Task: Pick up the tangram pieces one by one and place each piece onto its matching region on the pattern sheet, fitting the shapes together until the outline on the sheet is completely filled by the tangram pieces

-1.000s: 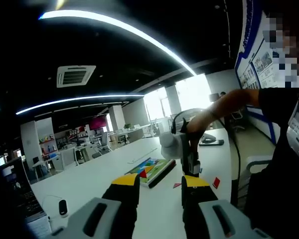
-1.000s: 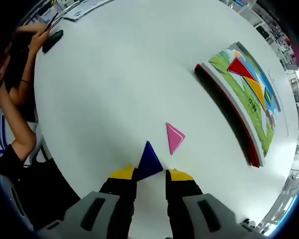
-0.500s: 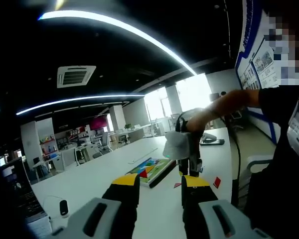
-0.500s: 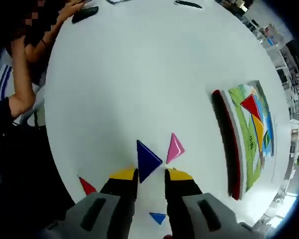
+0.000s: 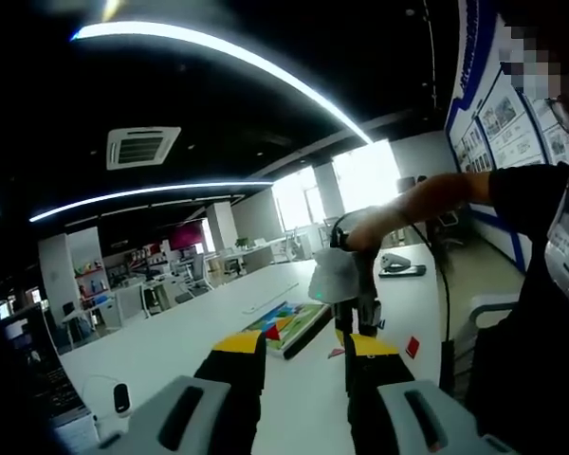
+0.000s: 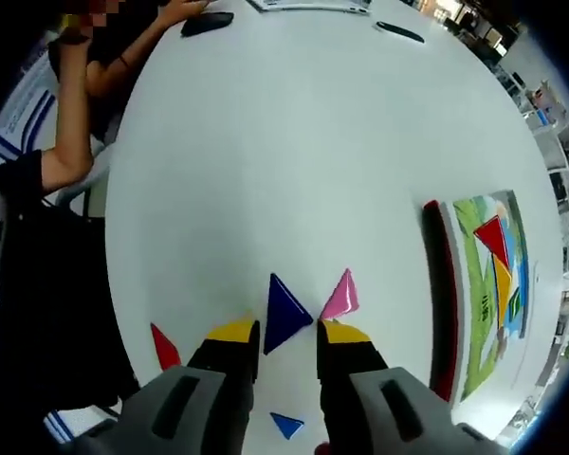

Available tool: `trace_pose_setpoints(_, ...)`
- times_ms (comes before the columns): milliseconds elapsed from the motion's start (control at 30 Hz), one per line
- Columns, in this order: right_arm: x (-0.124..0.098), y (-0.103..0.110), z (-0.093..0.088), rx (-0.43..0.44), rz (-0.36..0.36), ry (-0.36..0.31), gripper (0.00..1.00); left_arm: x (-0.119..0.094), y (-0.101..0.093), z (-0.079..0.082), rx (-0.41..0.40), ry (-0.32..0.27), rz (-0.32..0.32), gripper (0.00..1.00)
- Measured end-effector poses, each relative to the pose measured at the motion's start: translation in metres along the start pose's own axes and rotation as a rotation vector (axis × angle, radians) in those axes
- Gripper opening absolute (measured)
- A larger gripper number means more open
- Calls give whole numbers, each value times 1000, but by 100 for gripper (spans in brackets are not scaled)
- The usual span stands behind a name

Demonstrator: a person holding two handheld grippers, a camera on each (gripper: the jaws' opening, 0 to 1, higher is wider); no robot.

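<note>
1. As the right gripper (image 6: 286, 335) is seen low in the right gripper view, its yellow-tipped jaws are held a little apart with the dark blue triangle (image 6: 284, 313) between them; a firm clamp cannot be confirmed.
2. Over the last second the triangle has kept its place between the jaws while the table (image 6: 294, 142) has swung beneath, so the piece is judged lifted and in transit.
3. The pink triangle (image 6: 340, 297) lies just beside, lower centre; a red piece (image 6: 165, 345) and a small blue piece (image 6: 286, 426) sit lower left and bottom.
4. The pattern sheet (image 6: 493, 284) is at the right edge, partly filled, with bare table between.
5. The left gripper (image 5: 299, 353) is held open and empty, raised above the table.
</note>
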State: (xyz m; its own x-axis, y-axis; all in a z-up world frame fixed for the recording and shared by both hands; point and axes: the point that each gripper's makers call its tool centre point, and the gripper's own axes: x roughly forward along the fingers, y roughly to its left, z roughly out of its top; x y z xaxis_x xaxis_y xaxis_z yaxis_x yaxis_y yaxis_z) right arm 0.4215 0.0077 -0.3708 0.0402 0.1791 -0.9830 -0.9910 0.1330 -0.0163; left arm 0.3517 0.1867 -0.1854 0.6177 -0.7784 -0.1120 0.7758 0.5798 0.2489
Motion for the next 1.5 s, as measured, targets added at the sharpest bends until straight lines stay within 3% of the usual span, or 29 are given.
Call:
trace_pose_setpoints(200,0,0,0,-32,13,3,26,0,1,0,-2,0,2,35)
trace_pose_setpoints(433,1,-4,0,41,17,9,20,1,0,1,4,-2,-1,35)
trace_pose_setpoints(567,2,0,0,23,9,17,20,1,1,0,2,-3,0,35)
trace_pose_setpoints(900,-35,-9,-6,66,-5,14,20,0,2,-2,-26,-3,-1,35)
trace_pose_setpoints(1267,-72,-59,5,142,-125,-41,20,3,1,-6,-46,8,-15,35)
trace_pose_setpoints(1400,-78,-89,5,90,-210,-38,20,3,-1,-7,-42,8,-17,35)
trace_pose_setpoints(1500,-79,-105,6,82,-236,-36,20,2,0,-6,-37,3,-11,35)
